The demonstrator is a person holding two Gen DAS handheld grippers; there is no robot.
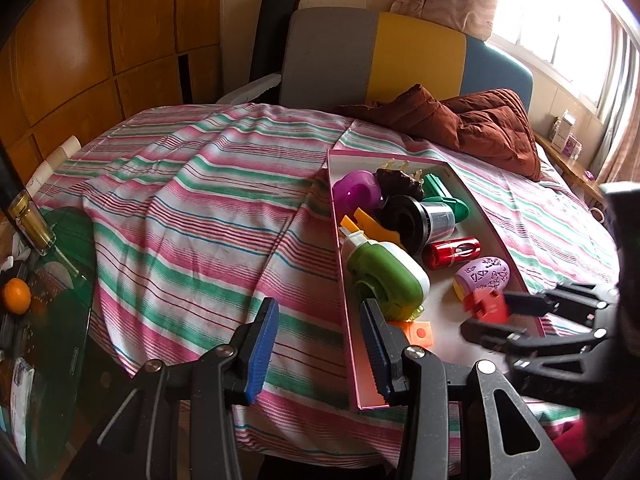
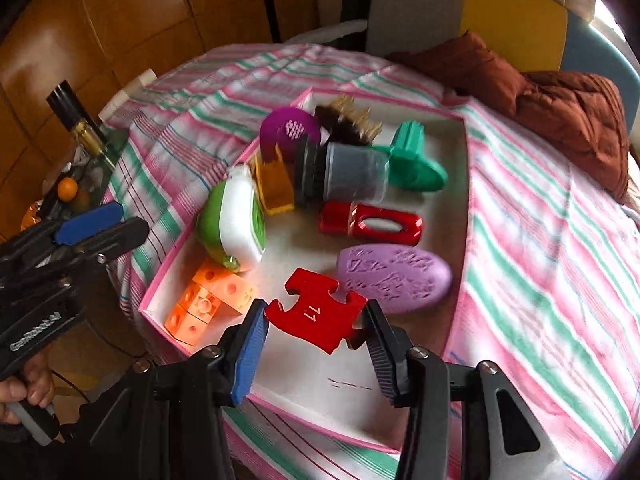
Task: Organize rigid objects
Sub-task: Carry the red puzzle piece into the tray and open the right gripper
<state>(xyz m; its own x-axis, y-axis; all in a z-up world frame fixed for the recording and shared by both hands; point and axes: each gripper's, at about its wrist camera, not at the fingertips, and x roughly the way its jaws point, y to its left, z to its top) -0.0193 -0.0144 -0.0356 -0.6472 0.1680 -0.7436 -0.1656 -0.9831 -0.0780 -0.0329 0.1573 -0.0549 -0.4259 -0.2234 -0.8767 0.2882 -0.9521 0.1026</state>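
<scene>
Here the right claw (image 2: 316, 332) grips a red puzzle piece (image 2: 316, 314) over the toy-filled pink box (image 2: 466, 184); left claw (image 1: 320, 344) wide.

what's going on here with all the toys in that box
A person with a handheld gripper in each hand is sorting small rigid toys into a pink-edged box on a striped bedspread. The right gripper holds a red puzzle piece over the box's near end, beside a purple oval and orange blocks. The left gripper is open and empty at the box's left edge.

Daylight from blown-out window (image 1: 560, 12); right wrist view motion-blurred; fisheye-warped edges.
</scene>
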